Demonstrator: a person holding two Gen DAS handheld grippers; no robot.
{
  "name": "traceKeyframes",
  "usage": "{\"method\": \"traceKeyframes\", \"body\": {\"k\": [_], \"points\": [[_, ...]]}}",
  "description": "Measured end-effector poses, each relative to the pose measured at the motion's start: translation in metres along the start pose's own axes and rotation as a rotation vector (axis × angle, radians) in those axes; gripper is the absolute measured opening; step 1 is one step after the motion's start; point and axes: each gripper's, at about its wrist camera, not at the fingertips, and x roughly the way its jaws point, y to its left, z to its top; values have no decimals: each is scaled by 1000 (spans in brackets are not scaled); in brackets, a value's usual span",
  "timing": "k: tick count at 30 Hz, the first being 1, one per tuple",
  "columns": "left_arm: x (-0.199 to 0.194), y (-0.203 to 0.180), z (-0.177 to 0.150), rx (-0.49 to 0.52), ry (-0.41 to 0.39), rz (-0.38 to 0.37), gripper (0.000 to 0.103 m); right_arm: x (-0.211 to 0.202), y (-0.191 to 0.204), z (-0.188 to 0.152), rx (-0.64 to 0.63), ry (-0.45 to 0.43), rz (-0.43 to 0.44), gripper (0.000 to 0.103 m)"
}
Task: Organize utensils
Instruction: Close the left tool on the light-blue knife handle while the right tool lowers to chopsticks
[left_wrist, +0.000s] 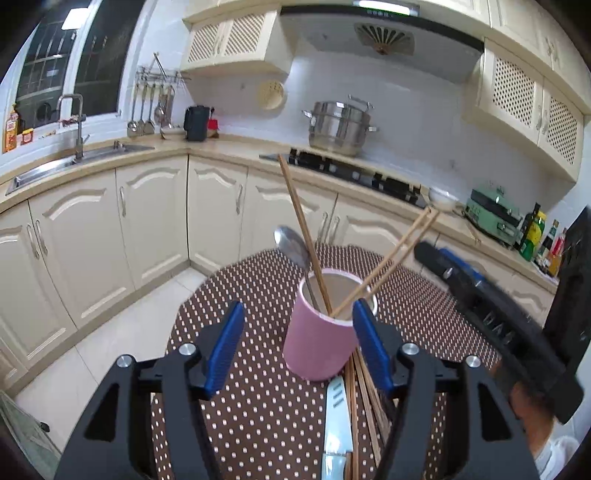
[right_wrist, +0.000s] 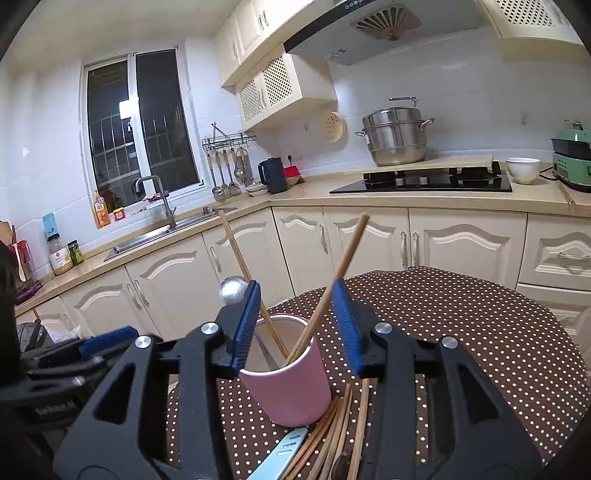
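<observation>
At the centre of the left wrist view a pink cup (left_wrist: 319, 341) is seen standing upright on the desk (left_wrist: 258, 413), which is covered by a brown cloth with white dots. Inside the cup a metal spoon (left_wrist: 291, 242) and several wooden chopsticks (left_wrist: 301, 232) are held, leaning outward above the rim toward the top of the frame. More loose chopsticks (left_wrist: 364, 402) are laid flat on the cloth at the lower right of the cup, touching its base, with a pale blue utensil handle (left_wrist: 337, 413) just beside them.

The left gripper (left_wrist: 297, 332) is shown with its blue fingers (left_wrist: 225, 347) spread apart; nothing is pressed between them, and the cup is framed only partly in the gap. The other gripper is seen blurred at the right edge of that view, with a hand behind it.

In the right wrist view the right gripper (right_wrist: 295, 325) is seen with its fingers (right_wrist: 245, 328) parted above the cup (right_wrist: 291, 391); one leaning chopstick (right_wrist: 341, 266) is seen between them, though no contact with either finger can be made out. The spoon bowl (right_wrist: 233, 290) appears just left of the left finger.
</observation>
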Motion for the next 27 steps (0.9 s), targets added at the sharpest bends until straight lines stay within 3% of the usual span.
{"method": "traceKeyframes", "body": {"k": [2, 7, 11, 16, 21, 26, 27], "points": [[4, 0, -3, 2, 47, -14, 62, -8, -3, 1, 1, -3, -7, 47], [32, -3, -20, 15, 272, -22, 62, -22, -16, -4, -1, 15, -40, 51], [53, -11, -37, 47, 412, -42, 62, -24, -33, -18, 12, 98, -64, 55], [80, -21, -61, 29, 597, -140, 62, -14, -52, -41, 37, 264, -83, 56], [93, -20, -74, -4, 638, -110, 62, -14, -63, -60, 51, 361, -89, 56], [99, -23, -78, 5, 639, -83, 62, -18, -71, -71, 67, 392, -88, 56], [98, -23, -78, 3, 636, -77, 57, -19, -73, -72, 71, 396, -86, 56]]}}
